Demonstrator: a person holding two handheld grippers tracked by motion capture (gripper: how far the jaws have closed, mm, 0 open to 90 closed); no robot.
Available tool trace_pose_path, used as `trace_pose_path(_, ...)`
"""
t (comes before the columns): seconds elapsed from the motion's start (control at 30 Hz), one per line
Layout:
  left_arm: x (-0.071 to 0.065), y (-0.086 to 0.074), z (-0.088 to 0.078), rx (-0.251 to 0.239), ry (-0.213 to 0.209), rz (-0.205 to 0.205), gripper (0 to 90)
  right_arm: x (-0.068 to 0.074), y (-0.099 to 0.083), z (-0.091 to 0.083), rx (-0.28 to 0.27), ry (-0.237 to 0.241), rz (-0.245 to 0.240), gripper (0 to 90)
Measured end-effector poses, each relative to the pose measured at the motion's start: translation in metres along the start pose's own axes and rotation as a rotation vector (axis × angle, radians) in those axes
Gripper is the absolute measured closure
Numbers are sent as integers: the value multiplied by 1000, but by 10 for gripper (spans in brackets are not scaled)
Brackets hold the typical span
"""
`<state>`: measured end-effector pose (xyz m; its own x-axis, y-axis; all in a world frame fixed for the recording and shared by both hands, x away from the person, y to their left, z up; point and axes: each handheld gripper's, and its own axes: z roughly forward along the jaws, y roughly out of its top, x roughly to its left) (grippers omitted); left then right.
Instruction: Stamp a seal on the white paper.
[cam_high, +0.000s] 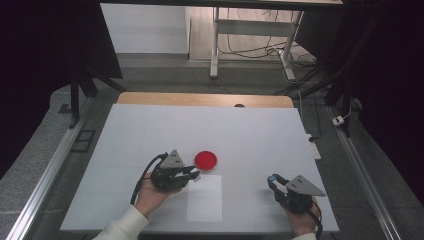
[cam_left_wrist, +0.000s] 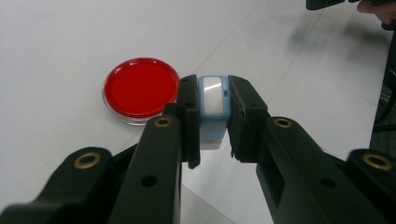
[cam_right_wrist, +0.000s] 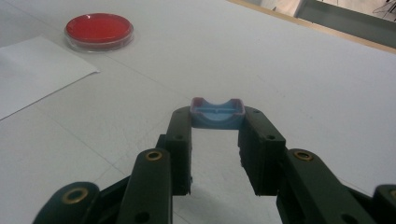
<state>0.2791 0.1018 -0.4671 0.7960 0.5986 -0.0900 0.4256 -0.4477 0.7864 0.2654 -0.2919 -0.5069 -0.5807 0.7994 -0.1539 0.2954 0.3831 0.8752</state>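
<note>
My left gripper (cam_left_wrist: 212, 112): jaws clamp a pale blue block (cam_left_wrist: 213, 100), frame centre, beside the red dish (cam_left_wrist: 140, 88) | my right gripper (cam_right_wrist: 217, 126): jaws grip a blue cap (cam_right_wrist: 217, 113), centre, above the white surface (cam_right_wrist: 303, 70)

The jaws hide both flanks of the pale-blue block (cam_left_wrist: 213, 100); at two o'clock the frame edge crops a hand (cam_left_wrist: 380, 10).

High view: above the person's edge, facing forward and down over the whole white table (cam_high: 150, 130).
Left gripper view: low, close behind its jaws.
Right gripper view: low, along its jaws.
Shared: red dish (cam_high: 205, 159) (cam_left_wrist: 140, 88) (cam_right_wrist: 99, 30), paper sheet (cam_high: 205, 198) (cam_right_wrist: 32, 70).
</note>
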Motion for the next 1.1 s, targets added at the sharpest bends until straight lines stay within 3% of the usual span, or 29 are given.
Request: trace_pose_path(1.1, -21, -7, 21, 39, -61, 34, 757, 0, 0, 0, 7, 1, -4, 651)
